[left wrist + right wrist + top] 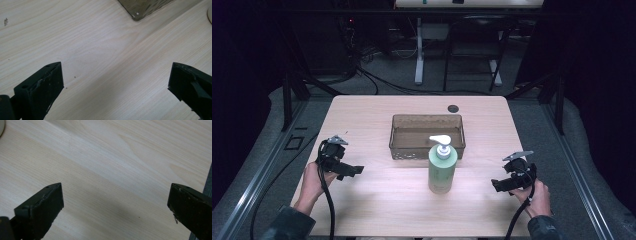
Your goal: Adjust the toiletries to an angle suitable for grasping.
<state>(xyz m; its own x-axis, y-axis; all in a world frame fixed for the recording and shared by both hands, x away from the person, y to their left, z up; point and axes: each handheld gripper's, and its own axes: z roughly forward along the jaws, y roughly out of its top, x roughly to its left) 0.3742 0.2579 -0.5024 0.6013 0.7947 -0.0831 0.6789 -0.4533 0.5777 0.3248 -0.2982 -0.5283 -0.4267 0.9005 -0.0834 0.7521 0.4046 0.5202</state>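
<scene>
1. Pump bottle (442, 170) stands upright on the wooden table (377, 120), near-centre, just in front of the near wall of the brown basket (427, 124). Whether bottle and basket touch cannot be told from the high view.
2. Left gripper (352, 170): jaws wide apart, nothing between them; in the left gripper view they frame bare wood (100, 62), with a corner of the basket (145, 8) at the top edge.
3. Right gripper (499, 185): jaws wide apart, nothing held; the right gripper view looks across bare table (112, 170).
4. Key relation: the bottle lies between the two grippers, to the right of the left one and to the left of the right one. The right gripper looks somewhat nearer. The bottle's long axis is vertical, so a level, side-on grasp around the body seems the likely approach.
5. Materials: bottle pale green, smooth plastic, rounded body, white pump head with spout pointing left. Basket translucent brown, rectangular, textured walls, empty. Table pale wood grain, matt.
</scene>
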